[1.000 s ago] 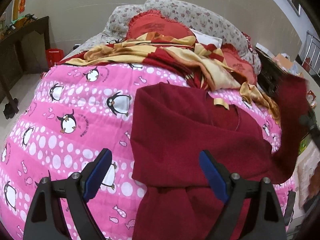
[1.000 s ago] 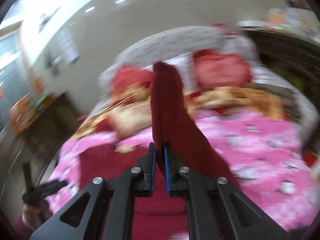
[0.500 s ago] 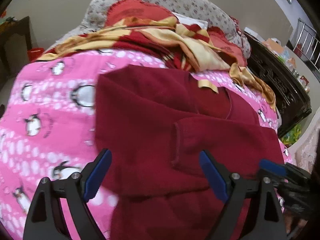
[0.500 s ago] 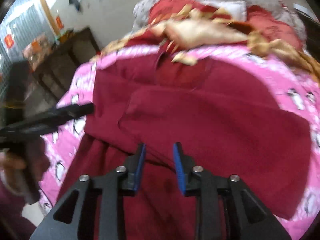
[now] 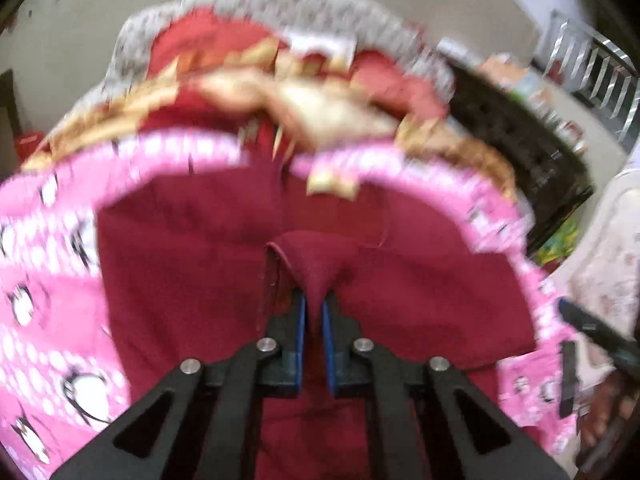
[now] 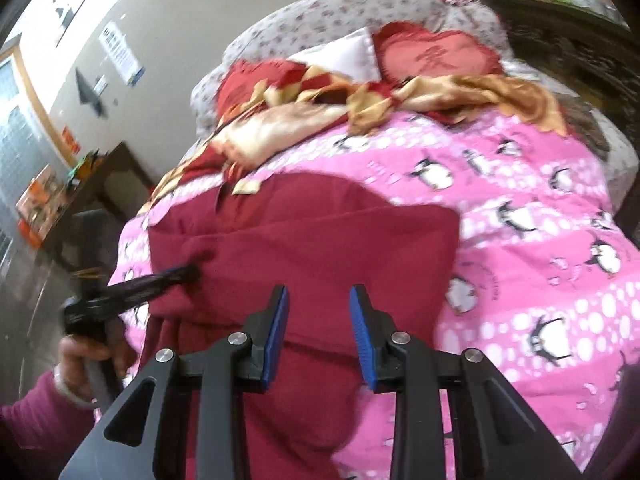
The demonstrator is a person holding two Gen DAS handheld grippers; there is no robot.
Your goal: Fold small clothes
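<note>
A dark red sweater (image 5: 180, 264) lies on a pink penguin quilt (image 5: 44, 300), its sleeves folded across the body. My left gripper (image 5: 314, 304) is shut on a bunched sleeve end (image 5: 316, 256) of the sweater and lifts it slightly; the view is blurred. In the right wrist view the sweater (image 6: 320, 240) spreads over the quilt (image 6: 540, 280). My right gripper (image 6: 319, 298) is open and empty, just above the sweater's lower part. The left gripper (image 6: 188, 274) shows there at the sweater's left side.
A red and gold blanket (image 6: 320, 116), red heart cushions (image 6: 436, 54) and a floral headboard (image 6: 340, 12) lie beyond the sweater. A dark wooden cabinet (image 5: 520, 140) stands to the bed's right, a dark desk (image 6: 96, 184) to its left.
My left gripper went from wide open to shut on the sleeve end. My right gripper released the sleeve it carried across the sweater, opened wider and pulled back.
</note>
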